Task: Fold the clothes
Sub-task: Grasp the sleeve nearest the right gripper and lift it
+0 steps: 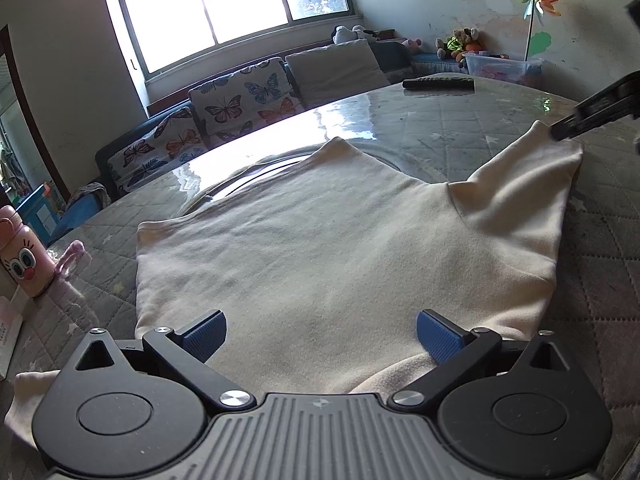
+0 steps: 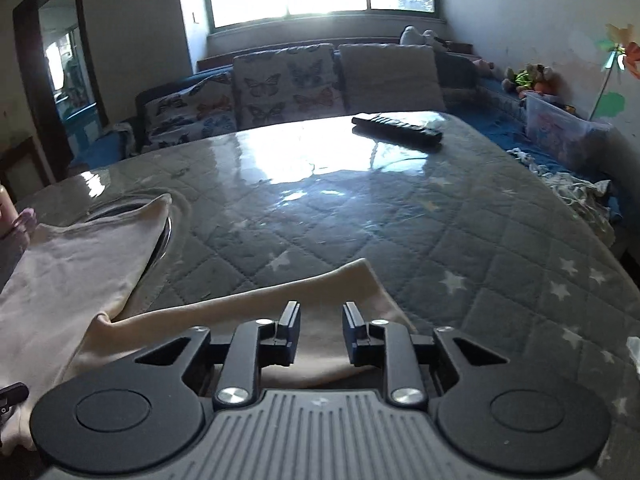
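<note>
Lying flat, the cream garment (image 1: 320,248) points its sleeve (image 1: 528,184) rightward.

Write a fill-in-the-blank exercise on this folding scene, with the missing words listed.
1. The cream fabric garment lies on a grey quilted cover printed with white ____.
2. The long black remote control lies near the table's ____ edge.
3. The left tongs stand ____ over the garment.
4. The sofa cushions show a ____ print.

Missing: stars; far; open; butterfly

No text, label, brand or number can be read in either view. The small print on the white box (image 1: 8,332) at nine o'clock in the left wrist view is too blurred to make out.
</note>
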`<state>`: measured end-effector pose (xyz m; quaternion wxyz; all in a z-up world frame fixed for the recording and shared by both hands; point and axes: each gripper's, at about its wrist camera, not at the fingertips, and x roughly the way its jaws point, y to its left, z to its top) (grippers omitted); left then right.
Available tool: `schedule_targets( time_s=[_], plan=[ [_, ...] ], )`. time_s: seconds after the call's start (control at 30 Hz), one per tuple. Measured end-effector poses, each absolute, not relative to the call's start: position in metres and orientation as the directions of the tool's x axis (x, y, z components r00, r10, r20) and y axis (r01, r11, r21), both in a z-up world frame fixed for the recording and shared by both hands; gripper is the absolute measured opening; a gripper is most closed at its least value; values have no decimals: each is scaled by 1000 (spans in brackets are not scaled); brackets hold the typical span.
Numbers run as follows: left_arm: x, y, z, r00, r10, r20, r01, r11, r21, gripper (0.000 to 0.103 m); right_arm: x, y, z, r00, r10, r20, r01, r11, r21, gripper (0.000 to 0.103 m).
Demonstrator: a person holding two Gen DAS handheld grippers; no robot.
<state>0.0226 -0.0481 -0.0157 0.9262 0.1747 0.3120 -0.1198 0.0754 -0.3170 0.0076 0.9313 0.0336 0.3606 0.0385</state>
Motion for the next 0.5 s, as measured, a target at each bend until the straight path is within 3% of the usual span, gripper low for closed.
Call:
schedule_targets(
  time_s=[0.33, 0.5],
  plan=[
    [23, -46, -16, 774, -118, -622, 336, 909, 247, 103, 112, -311, -10, 750, 8, -662, -14, 1000, -4, 35],
    [24, -47, -16, 774, -117, -623, 338, 907, 250, 103, 94, -320, -1, 764, 17, -645, -12, 1000, 11, 49]
  ],
)
